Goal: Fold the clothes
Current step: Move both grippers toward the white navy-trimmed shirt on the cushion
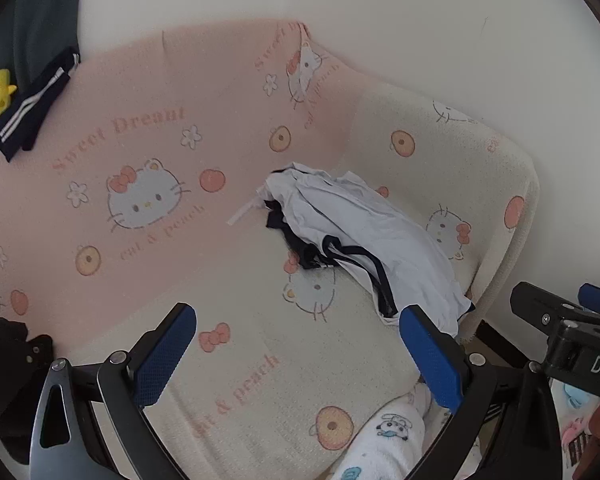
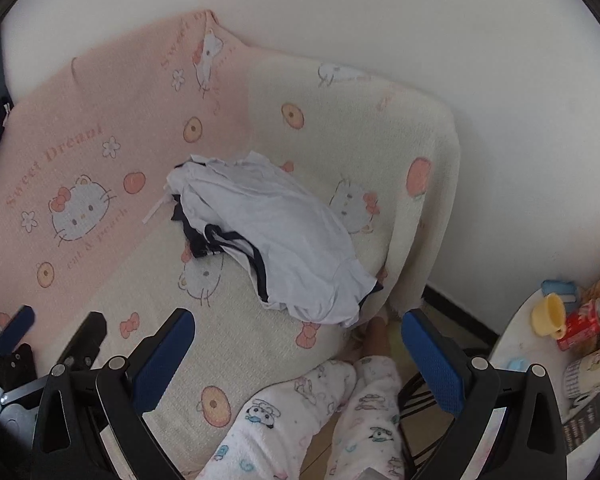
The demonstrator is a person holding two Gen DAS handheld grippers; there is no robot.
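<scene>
Both cameras ride on hand-held tools and look steeply down and forward along their blue fingers at a blanket-covered sofa against a white wall. The left wrist view sits left of the crumpled white garment, taking in more of the sofa's pink back. The right wrist view stands right of that garment, catching a table beside it. Both share the garment and seat.

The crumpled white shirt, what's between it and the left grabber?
Only bare blanket lies between the white shirt and the open left gripper, seen in the left wrist view.
</scene>
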